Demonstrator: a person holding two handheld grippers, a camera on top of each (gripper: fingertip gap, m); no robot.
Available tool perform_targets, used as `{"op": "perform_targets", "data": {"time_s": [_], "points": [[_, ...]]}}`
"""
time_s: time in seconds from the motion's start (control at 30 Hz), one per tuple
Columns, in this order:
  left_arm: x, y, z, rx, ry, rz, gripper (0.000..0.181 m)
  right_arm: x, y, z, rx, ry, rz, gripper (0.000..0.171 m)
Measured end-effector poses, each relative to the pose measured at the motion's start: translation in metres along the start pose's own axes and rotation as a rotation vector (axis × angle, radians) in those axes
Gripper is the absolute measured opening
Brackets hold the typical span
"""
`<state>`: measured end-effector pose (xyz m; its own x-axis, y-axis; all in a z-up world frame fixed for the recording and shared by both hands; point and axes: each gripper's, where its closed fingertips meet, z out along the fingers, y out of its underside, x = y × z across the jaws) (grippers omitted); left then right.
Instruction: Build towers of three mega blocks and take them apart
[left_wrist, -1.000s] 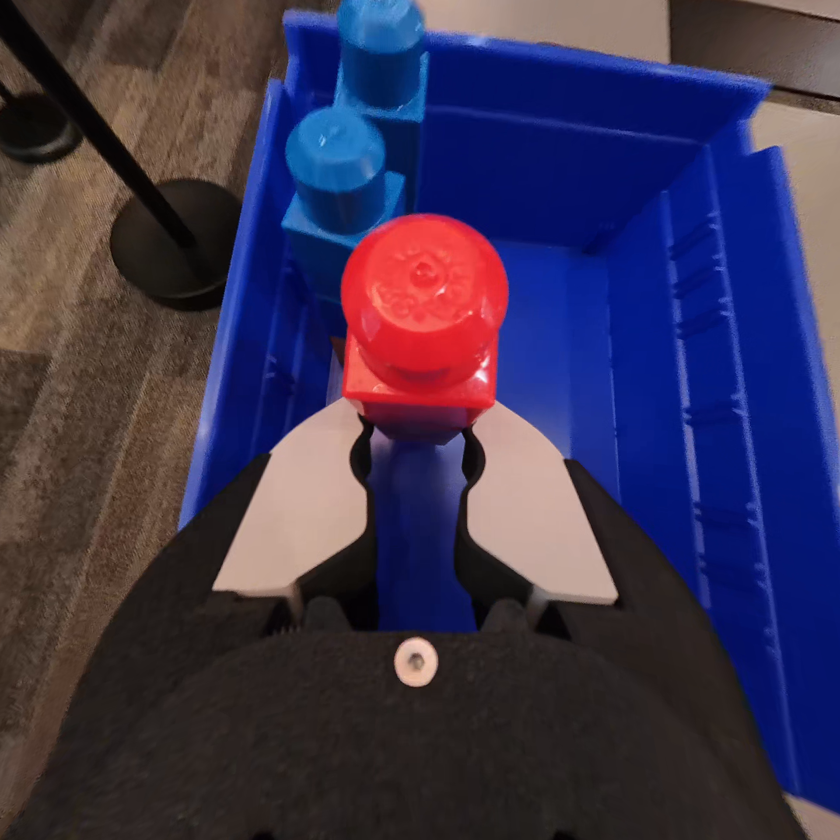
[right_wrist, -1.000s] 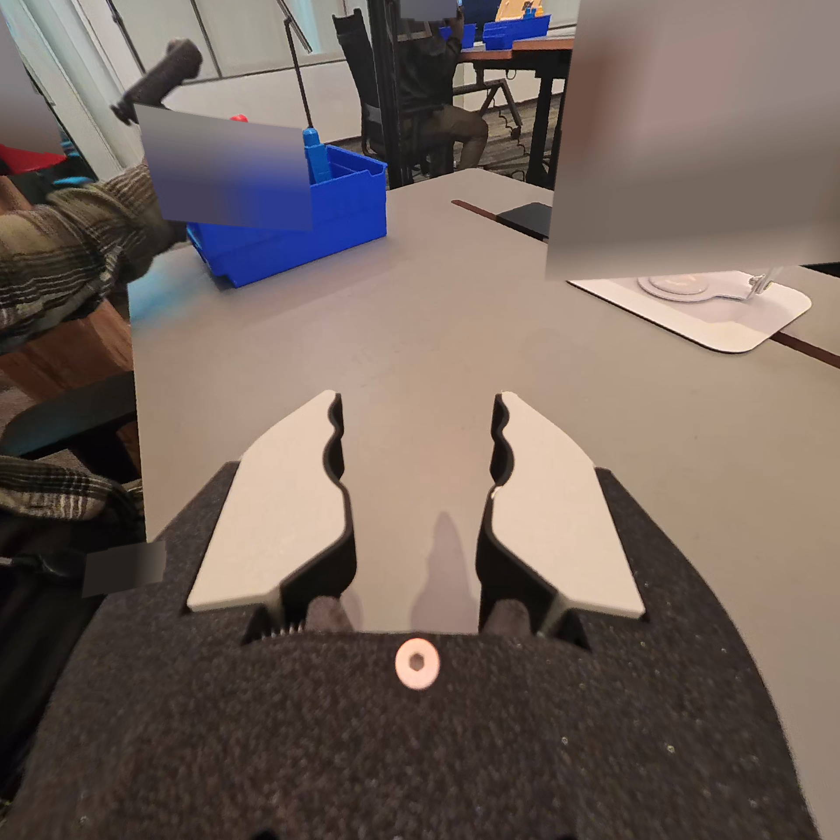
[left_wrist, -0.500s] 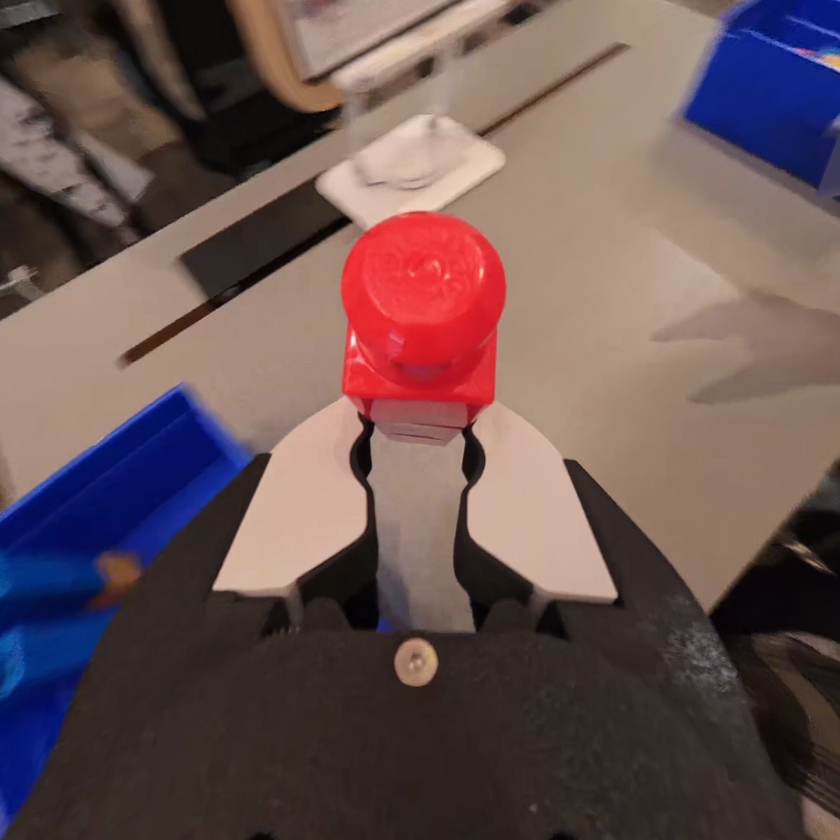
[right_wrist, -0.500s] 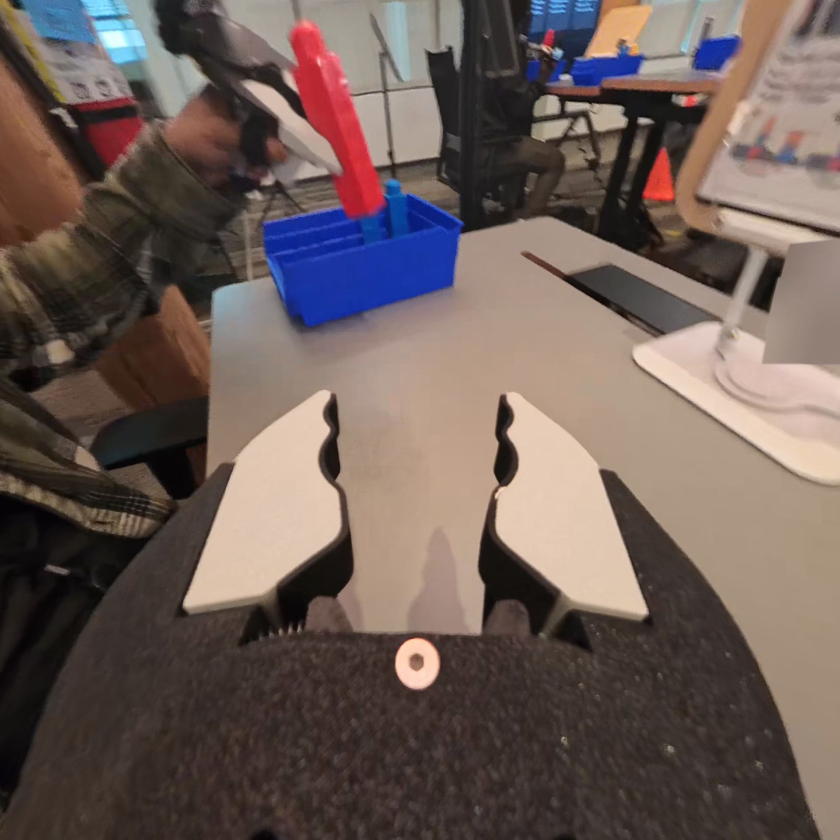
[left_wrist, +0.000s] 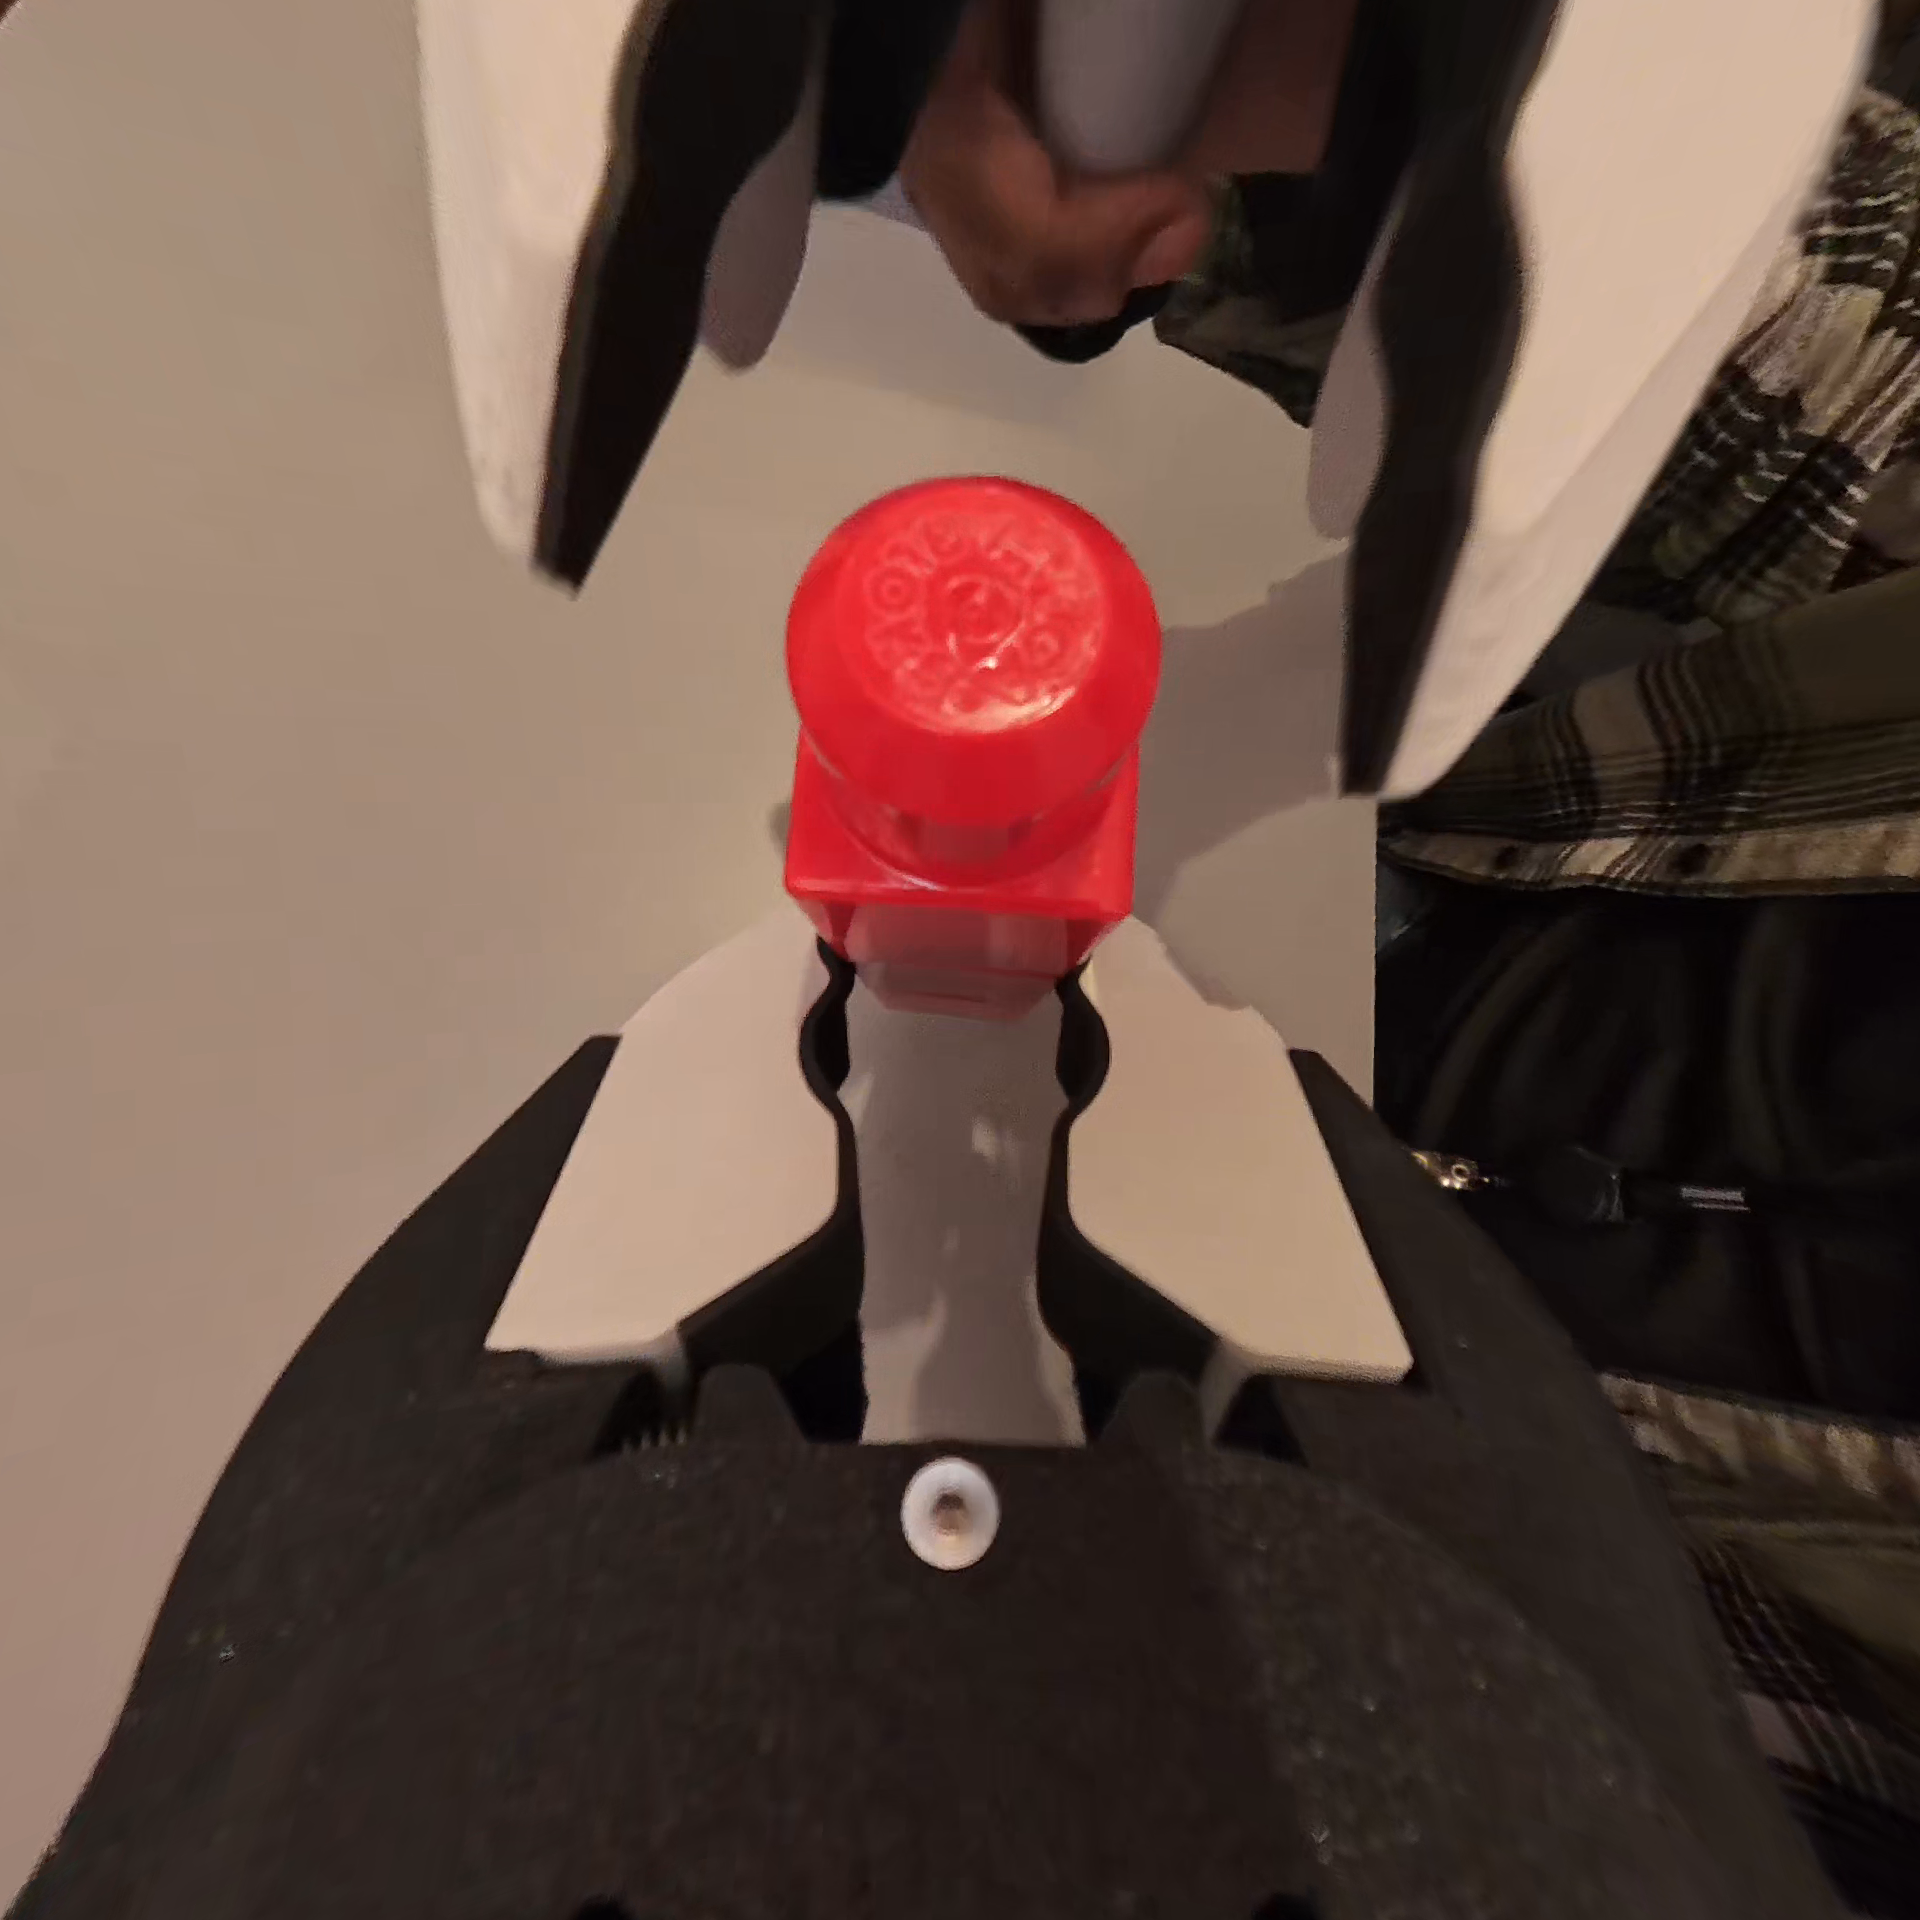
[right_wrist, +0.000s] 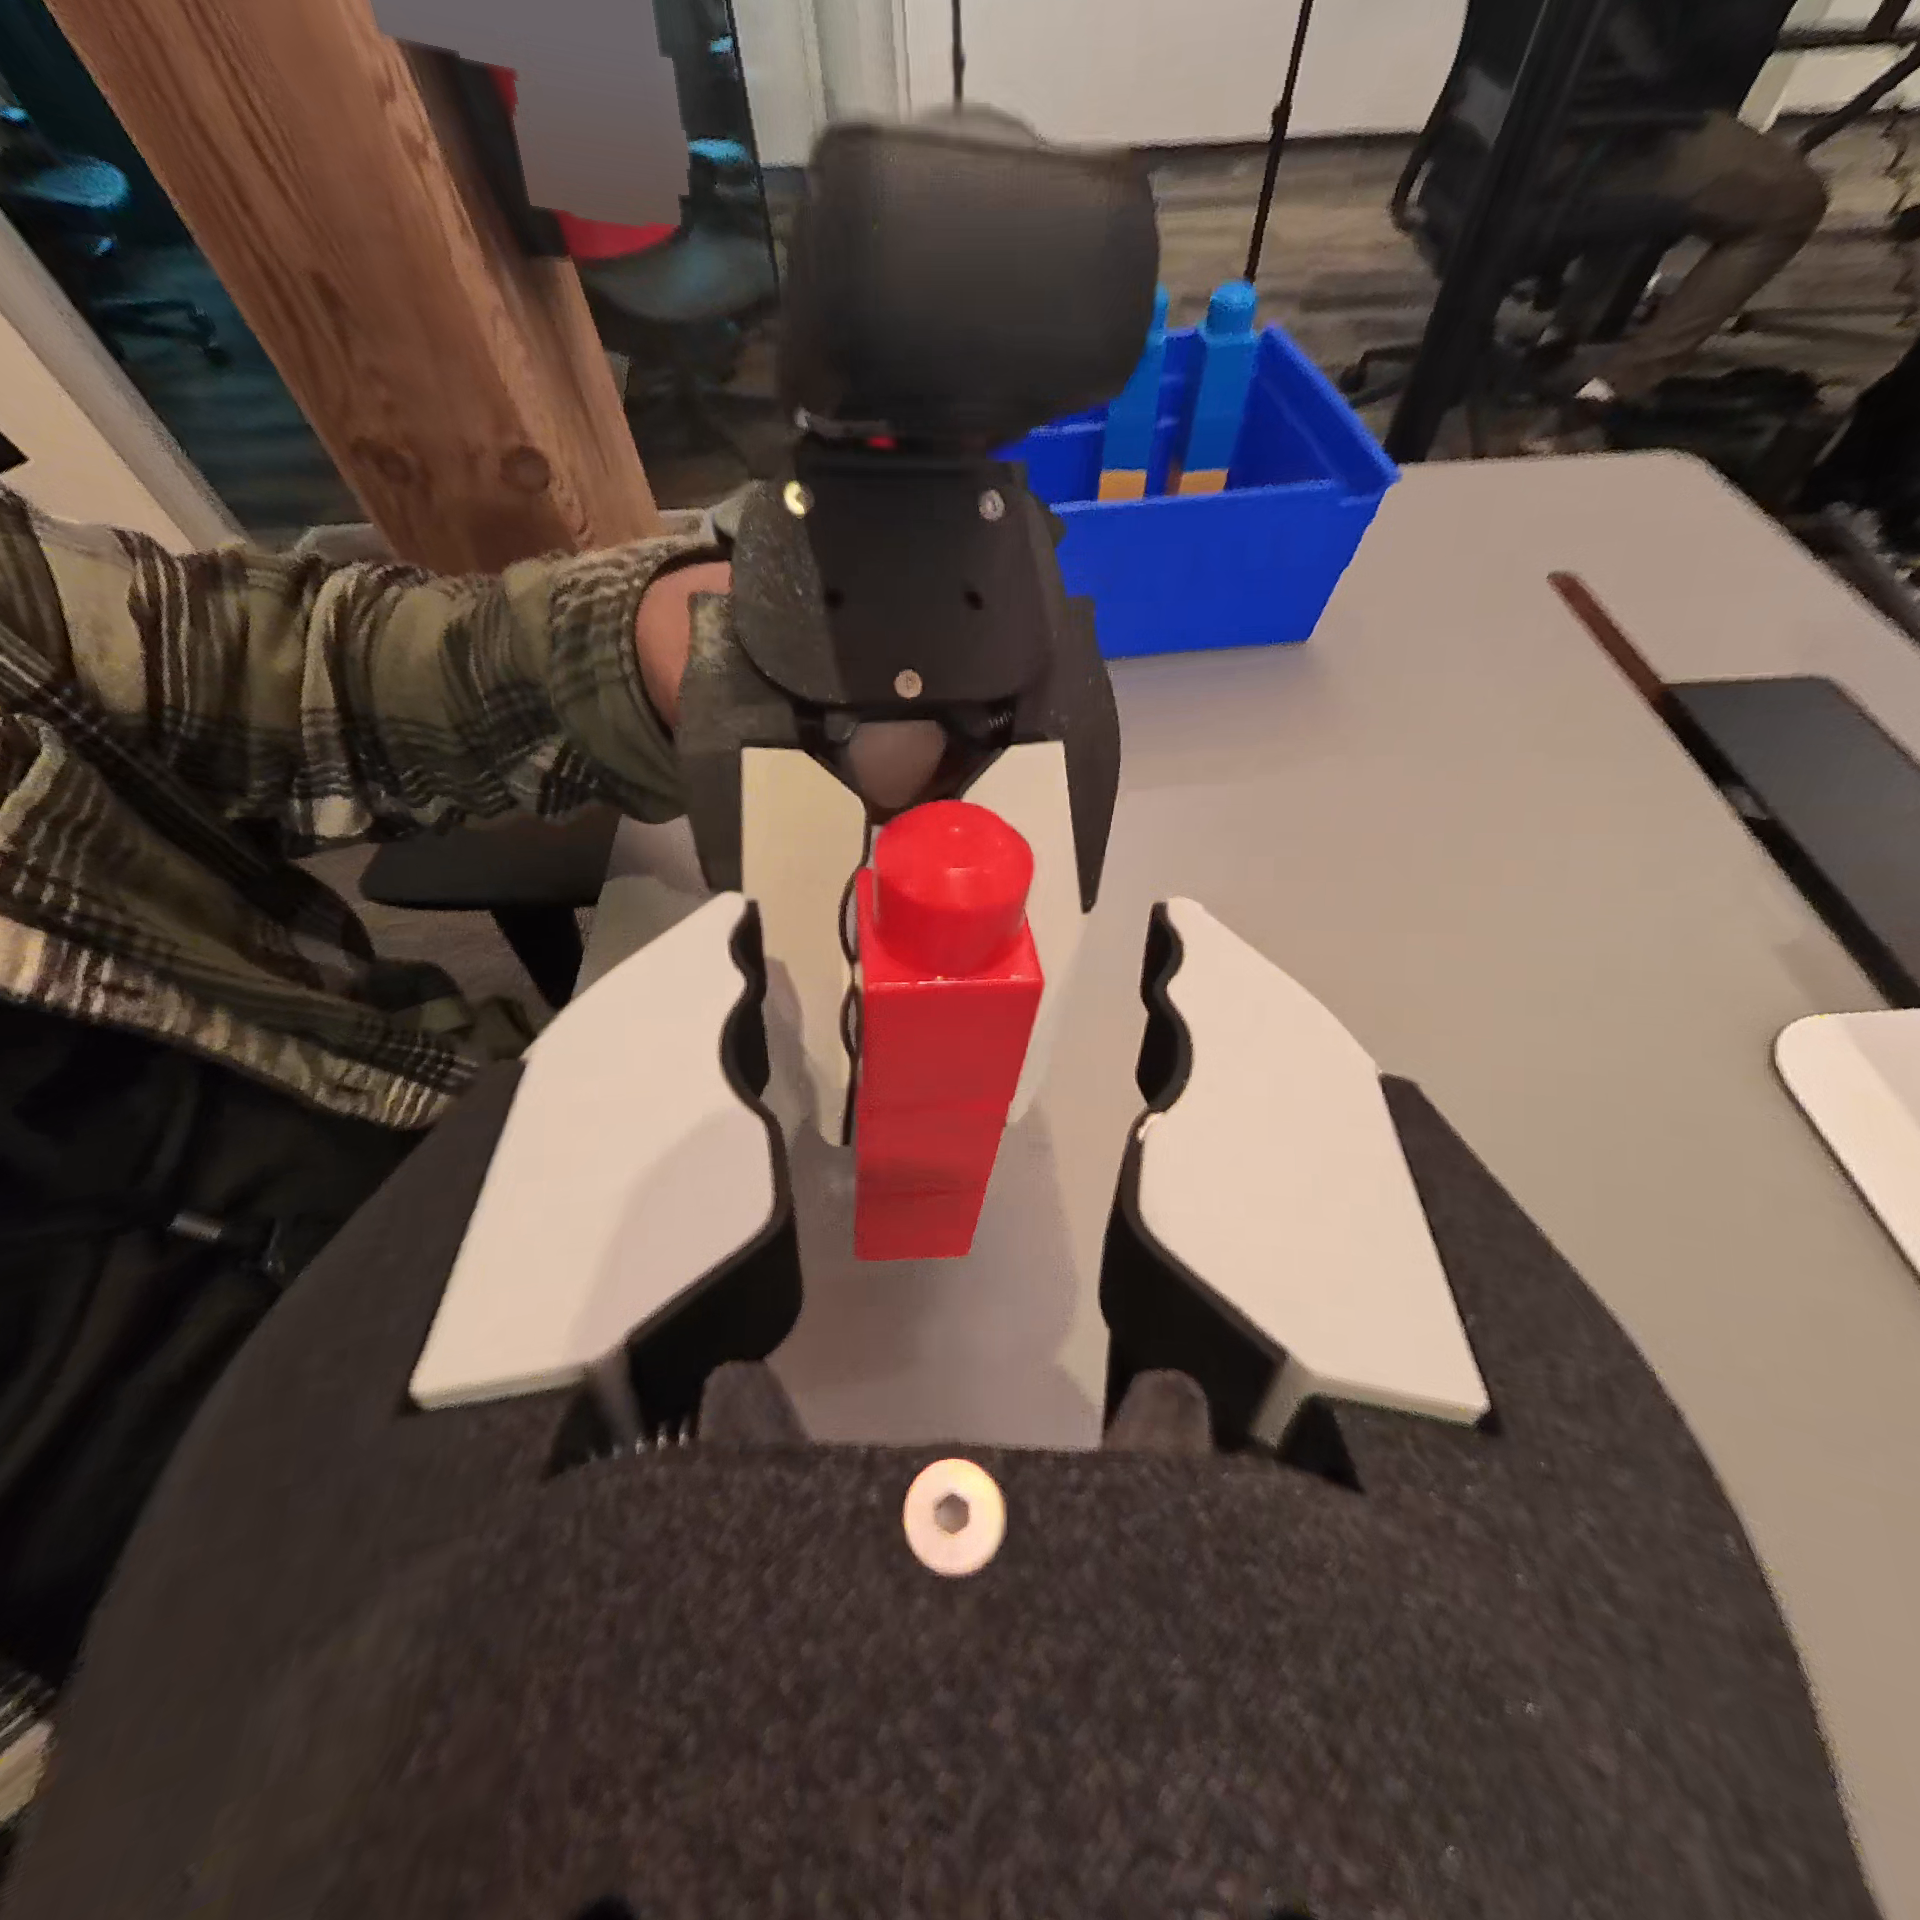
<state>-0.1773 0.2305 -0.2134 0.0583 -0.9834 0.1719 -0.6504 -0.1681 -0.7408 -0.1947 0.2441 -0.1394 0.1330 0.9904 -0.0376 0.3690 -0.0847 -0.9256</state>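
Red mega blocks (right_wrist: 940, 1049) stacked three high form a tower that stands upright over the grey table (right_wrist: 1455, 852), pinched between the two white fingers of the left gripper (left_wrist: 951, 971). In the left wrist view the tower is seen end-on, its round top stud facing the camera and its square body clamped at the fingertips (left_wrist: 727, 997); in the right wrist view the same gripper comes in from behind the tower, its black body above and its white fingers either side of the upper blocks. Whether the bottom block touches the tabletop or hangs just above it cannot be told from either view. The right gripper (right_wrist: 951, 997) is spread wide, its fingers flanking the tower with a clear gap on both sides and touching nothing; in the left wrist view its white-and-black fingers (left_wrist: 1455, 520) reach in from the top, blurred, on either side of the stud. A hand in a green plaid sleeve (right_wrist: 364, 707) grips the left tool from the left. Farther back on the table sits a blue bin (right_wrist: 1226, 561) holding two blue towers (right_wrist: 1216, 395) that stand upright, side by side, each with an orange block at its foot. A wooden post (right_wrist: 364, 270) rises behind the table's left edge, and a white pad (right_wrist: 1860, 1112) lies at the right edge.
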Motion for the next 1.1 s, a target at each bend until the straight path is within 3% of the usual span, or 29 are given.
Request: {"op": "perform_targets", "data": {"time_s": [0.03, 0.1, 0.27, 0.37, 0.4, 0.6, 0.67, 1.1], "points": [[0.001, -0.001, 0.001, 0.002, 0.012, 0.006, 0.036, 0.001, 0.004, 0.003, -0.02, -0.015, 0.012, 0.067], [0.004, -0.003, 0.003, 0.005, 0.031, 0.021, 0.037, -0.005, 0.008, 0.006, -0.025, -0.085, 0.012, 0.036], [0.001, -0.019, 0.0, 0.137, 0.057, 0.055, 0.037, 0.002, -0.007, -0.004, 0.088, -0.055, 0.02, 0.035], [-0.006, -0.026, 0.006, 0.239, 0.084, 0.03, 0.073, 0.012, -0.025, -0.021, 0.242, -0.031, 0.067, 0.035], [-0.008, -0.027, 0.01, 0.269, 0.098, 0.024, 0.075, 0.015, -0.028, -0.026, 0.286, -0.022, 0.079, 0.035], [-0.008, -0.036, 0.019, 0.431, 0.205, 0.012, 0.06, 0.021, -0.02, -0.03, 0.341, -0.023, 0.13, 0.035], [-0.004, -0.035, 0.02, 0.44, 0.229, 0.037, 0.041, 0.024, -0.016, -0.03, 0.343, -0.02, 0.142, 0.035], [-0.008, -0.027, 0.028, 0.449, 0.165, 0.052, 0.04, 0.022, -0.013, -0.028, 0.263, 0.002, 0.069, 0.035]]}}
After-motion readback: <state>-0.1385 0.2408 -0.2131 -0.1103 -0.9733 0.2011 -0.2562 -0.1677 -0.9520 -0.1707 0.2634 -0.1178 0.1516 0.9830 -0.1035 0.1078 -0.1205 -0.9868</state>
